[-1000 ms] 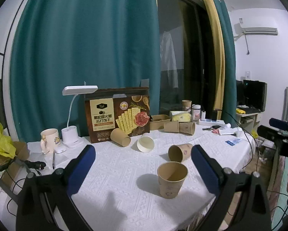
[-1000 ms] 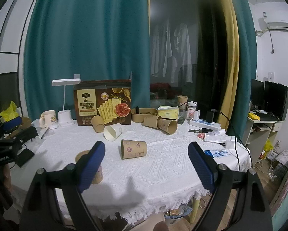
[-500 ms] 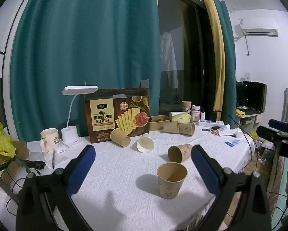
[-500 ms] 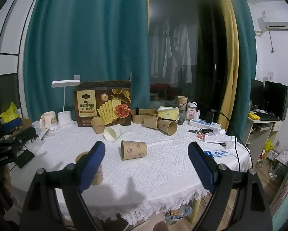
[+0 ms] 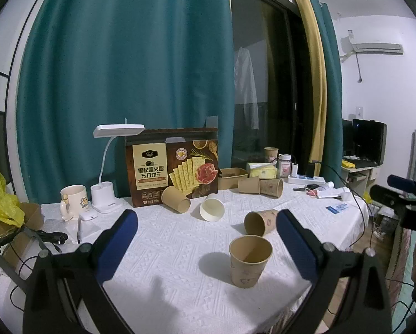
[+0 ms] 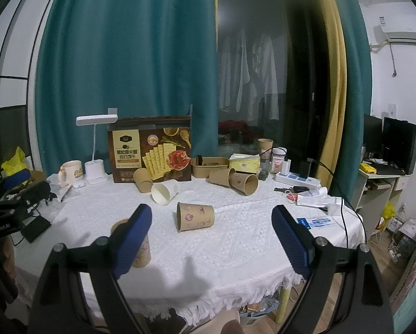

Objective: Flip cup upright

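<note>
One brown paper cup [image 5: 249, 261] [image 6: 141, 250] stands upright near the table's front edge. Behind it a printed brown cup [image 5: 259, 222] [image 6: 195, 216] lies on its side. Further back lie a white cup [image 5: 212, 211] [image 6: 164, 192], another brown cup [image 5: 176, 203] [image 6: 142, 180] and a pair of brown cups [image 5: 261, 186] [image 6: 234, 179], all tipped over. My left gripper [image 5: 206, 225] hangs open above the tablecloth, with the upright cup between its fingers' lines but further off. My right gripper [image 6: 212, 218] is open too, with nothing held, in front of the lying printed cup.
A cracker box [image 5: 176, 167], a white desk lamp [image 5: 105, 192], a mug [image 5: 71, 201], a tissue pack [image 6: 244, 162], jars and a power strip [image 6: 297, 179] crowd the table's back. Cables and a yellow bag [image 5: 2, 200] sit at the left. The tablecloth edge [image 6: 235, 303] hangs at the front.
</note>
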Demonstrator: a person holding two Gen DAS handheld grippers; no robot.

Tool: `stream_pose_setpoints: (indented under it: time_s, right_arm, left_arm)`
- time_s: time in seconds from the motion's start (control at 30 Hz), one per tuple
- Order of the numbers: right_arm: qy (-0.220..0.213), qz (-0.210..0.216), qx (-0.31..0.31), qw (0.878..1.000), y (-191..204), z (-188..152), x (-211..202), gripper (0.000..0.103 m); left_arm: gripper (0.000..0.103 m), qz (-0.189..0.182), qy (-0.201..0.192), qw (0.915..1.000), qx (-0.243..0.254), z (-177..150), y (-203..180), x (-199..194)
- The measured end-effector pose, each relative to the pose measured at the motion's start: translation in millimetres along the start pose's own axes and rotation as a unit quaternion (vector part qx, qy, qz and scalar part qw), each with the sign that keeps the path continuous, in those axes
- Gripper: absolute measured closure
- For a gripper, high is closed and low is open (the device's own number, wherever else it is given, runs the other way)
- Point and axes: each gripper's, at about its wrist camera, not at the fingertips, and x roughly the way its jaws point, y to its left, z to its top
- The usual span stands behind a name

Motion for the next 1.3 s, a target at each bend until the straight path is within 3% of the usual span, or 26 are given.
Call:
stream_pose_setpoints:
  time_s: [1.3]
  right_arm:
    - [-0.002, 0.0, -0.001, 1.0, 4.7, 0.8, -0.2, 0.017]
  left_arm:
    - [0.004, 0.005, -0.005, 1.0, -0.001, 1.5, 8.3, 1.0]
